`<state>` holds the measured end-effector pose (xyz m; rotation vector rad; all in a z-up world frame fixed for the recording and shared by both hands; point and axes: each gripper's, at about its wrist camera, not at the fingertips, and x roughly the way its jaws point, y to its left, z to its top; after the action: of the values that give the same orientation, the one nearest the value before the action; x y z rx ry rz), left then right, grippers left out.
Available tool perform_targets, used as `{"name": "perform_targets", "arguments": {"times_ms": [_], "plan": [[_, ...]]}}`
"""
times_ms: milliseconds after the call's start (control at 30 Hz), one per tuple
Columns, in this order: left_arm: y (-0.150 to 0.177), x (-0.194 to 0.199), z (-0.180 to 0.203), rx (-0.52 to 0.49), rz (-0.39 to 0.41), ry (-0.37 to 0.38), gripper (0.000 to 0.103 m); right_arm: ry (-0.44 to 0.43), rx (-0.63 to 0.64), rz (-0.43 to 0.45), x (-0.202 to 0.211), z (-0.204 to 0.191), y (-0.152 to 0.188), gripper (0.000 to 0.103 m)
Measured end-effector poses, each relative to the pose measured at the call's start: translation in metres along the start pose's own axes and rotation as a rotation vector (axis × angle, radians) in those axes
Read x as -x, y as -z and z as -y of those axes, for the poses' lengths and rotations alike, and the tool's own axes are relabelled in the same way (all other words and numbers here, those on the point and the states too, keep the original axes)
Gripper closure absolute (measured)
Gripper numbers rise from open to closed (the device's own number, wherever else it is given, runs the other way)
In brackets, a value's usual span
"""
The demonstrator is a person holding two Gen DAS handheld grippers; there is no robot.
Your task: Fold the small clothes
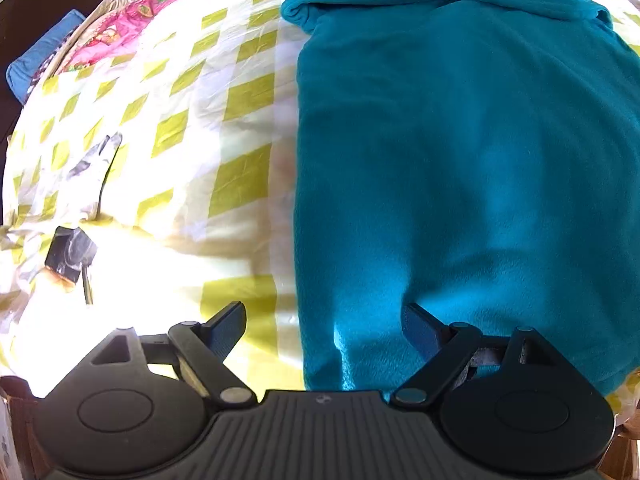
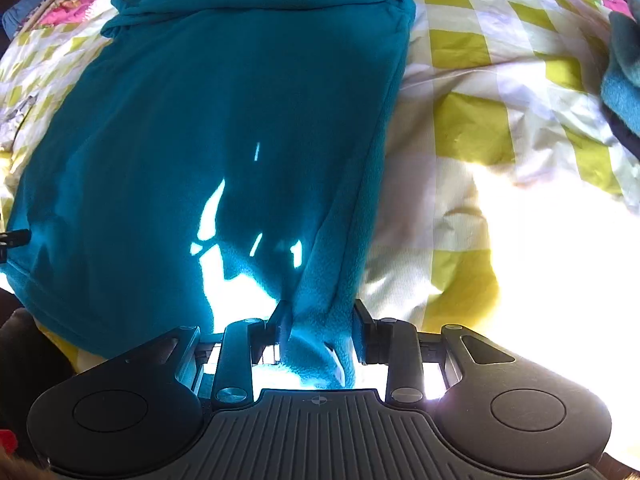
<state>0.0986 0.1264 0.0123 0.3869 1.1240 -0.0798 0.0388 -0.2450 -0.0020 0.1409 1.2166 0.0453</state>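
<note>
A: L gripper (image 1: 324, 322) pose?
B: Low at the bottom of the left wrist view, pointing along the bed. Jaws spread wide, nothing between them. One finger sits over the checked bedsheet (image 1: 180, 128), the other over the teal fleece garment (image 1: 460, 152); can't tell if either touches.

A: Where's the garment?
B: Right half of that frame, flat on the sheet, straight left edge running top to bottom, a rolled fold at the upper middle.

A: R gripper (image 2: 318, 322)?
B: Bottom centre of the right wrist view. Jaws narrow, clamped on a bunched corner of the fleece; the fabric rises from the sheet into the grip.

A: Anything only one cam shows?
B: Left view only: a small dark object (image 1: 70, 254) at lower left on the sheet, can't tell what it is, plus a blue cushion (image 1: 44, 54) at upper left. Right view only: a second bluish fleece piece (image 2: 624, 80) at the far right edge, well apart from the garment.
</note>
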Motion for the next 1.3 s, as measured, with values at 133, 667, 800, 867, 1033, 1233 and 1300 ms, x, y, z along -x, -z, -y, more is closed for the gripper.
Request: {"name": "perform_targets", "arguments": {"times_ms": [133, 667, 800, 867, 1033, 1233, 1300], "plan": [[0.012, 0.004, 0.009, 0.008, 0.032, 0.037, 0.009, -0.046, -0.016, 0.097, 0.003, 0.007, 0.024, 0.072], [0.041, 0.009, 0.013, 0.062, 0.123, 0.107, 0.019, -0.207, -0.259, 0.215, 0.018, 0.030, 0.053, 0.070], [0.044, 0.012, 0.010, 0.055, 0.138, 0.124, 0.019, -0.247, -0.260, 0.190, 0.015, 0.031, 0.052, 0.070], [0.046, 0.013, 0.011, 0.051, 0.149, 0.123, 0.019, -0.236, -0.259, 0.184, 0.012, 0.028, 0.052, 0.068], [0.048, 0.013, 0.011, 0.057, 0.141, 0.128, 0.018, -0.072, -0.157, 0.193, 0.026, 0.009, 0.059, 0.069], [0.050, 0.018, 0.017, 0.032, 0.170, 0.094, 0.018, 0.019, 0.095, 0.279, 0.065, -0.034, 0.087, 0.069], [0.051, 0.016, 0.017, 0.051, 0.173, 0.098, 0.018, 0.042, 0.163, 0.257, 0.053, -0.051, 0.093, 0.078]]}}
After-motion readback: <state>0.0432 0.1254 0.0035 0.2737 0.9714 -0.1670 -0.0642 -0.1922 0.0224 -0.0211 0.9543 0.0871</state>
